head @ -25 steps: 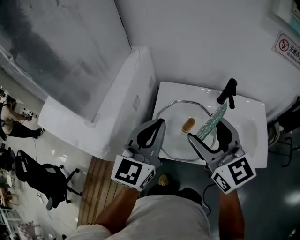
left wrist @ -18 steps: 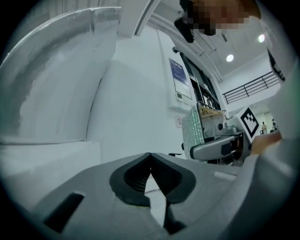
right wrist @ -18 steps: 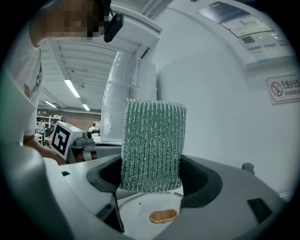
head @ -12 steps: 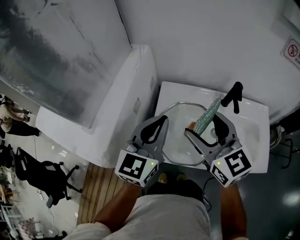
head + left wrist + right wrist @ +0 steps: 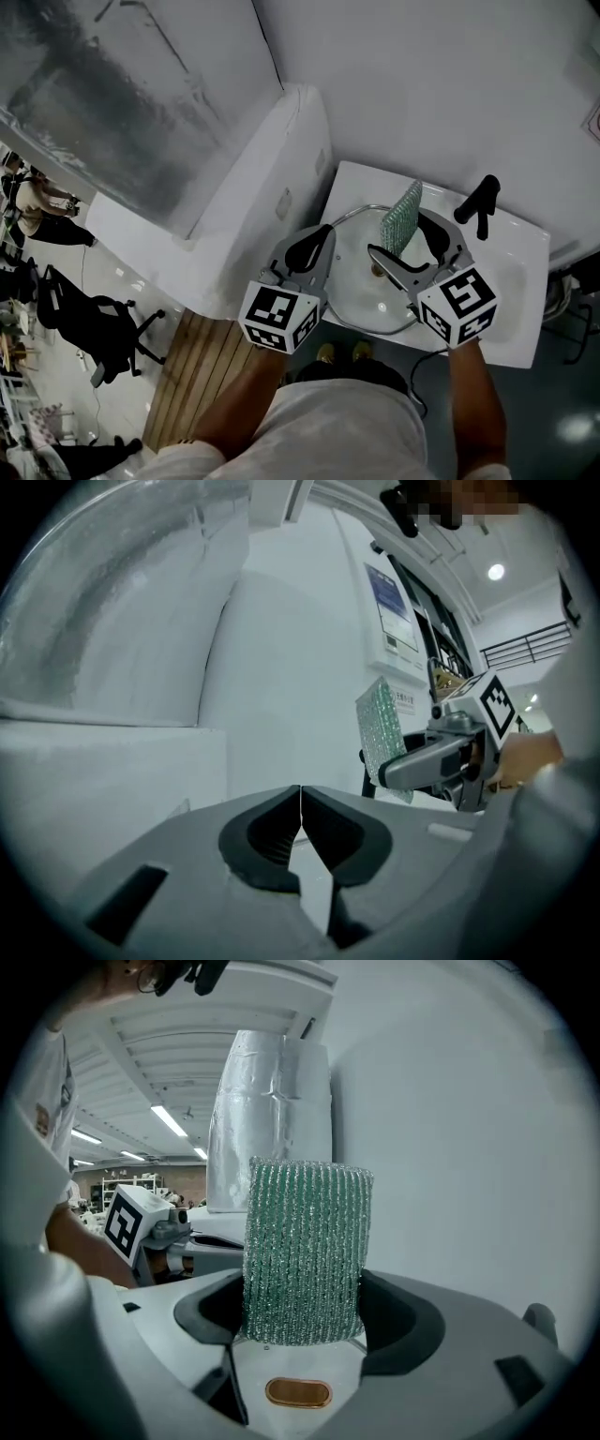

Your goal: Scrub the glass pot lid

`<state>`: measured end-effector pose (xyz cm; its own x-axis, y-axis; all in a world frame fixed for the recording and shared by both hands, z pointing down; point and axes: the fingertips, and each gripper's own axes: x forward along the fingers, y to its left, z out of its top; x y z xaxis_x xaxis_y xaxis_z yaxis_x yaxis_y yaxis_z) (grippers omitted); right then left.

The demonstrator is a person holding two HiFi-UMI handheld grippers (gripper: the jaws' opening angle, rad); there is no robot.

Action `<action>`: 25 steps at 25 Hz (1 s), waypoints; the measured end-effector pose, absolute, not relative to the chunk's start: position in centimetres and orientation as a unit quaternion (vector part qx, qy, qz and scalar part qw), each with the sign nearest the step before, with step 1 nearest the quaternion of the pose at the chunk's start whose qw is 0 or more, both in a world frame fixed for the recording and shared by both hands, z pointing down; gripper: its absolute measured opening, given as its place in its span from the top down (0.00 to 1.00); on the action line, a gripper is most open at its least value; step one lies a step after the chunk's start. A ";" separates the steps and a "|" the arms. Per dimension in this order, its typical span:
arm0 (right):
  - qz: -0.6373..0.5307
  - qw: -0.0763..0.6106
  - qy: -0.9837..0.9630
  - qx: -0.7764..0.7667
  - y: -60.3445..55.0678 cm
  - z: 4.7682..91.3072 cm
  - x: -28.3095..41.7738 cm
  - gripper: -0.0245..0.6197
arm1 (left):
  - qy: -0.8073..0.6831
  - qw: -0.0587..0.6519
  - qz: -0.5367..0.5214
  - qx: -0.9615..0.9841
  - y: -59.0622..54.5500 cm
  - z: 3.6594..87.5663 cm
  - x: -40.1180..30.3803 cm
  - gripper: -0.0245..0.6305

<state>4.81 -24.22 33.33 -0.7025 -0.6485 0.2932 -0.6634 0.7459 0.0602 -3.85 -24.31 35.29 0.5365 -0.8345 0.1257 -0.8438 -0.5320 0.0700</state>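
Head view: glass pot lid (image 5: 356,287) lying in sink (image 5: 513,283).

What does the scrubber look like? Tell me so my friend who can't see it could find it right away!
Find the white sink against the wall, with a round glass lid lying in it. Over the lid, the right tool pinches a flat scrubbing pad that stands upright. It is the only sparkly green thing there, near the black tap.
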 end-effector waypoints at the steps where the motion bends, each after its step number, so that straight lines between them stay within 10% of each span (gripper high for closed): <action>1: 0.024 0.157 -0.923 0.349 -24.4 33.6 4.7 0.42 | -0.485 0.069 0.043 0.871 -24.4 35.8 -4.0 0.94; 16: -0.068 0.358 -0.912 0.190 -26.7 38.7 0.5 0.42 | -0.516 0.192 0.108 0.828 -24.3 43.0 -6.6 0.92; 25: -0.137 0.493 -0.858 0.052 -27.4 43.7 -1.2 0.42 | -0.515 0.252 0.145 0.806 -23.4 46.5 -7.0 0.72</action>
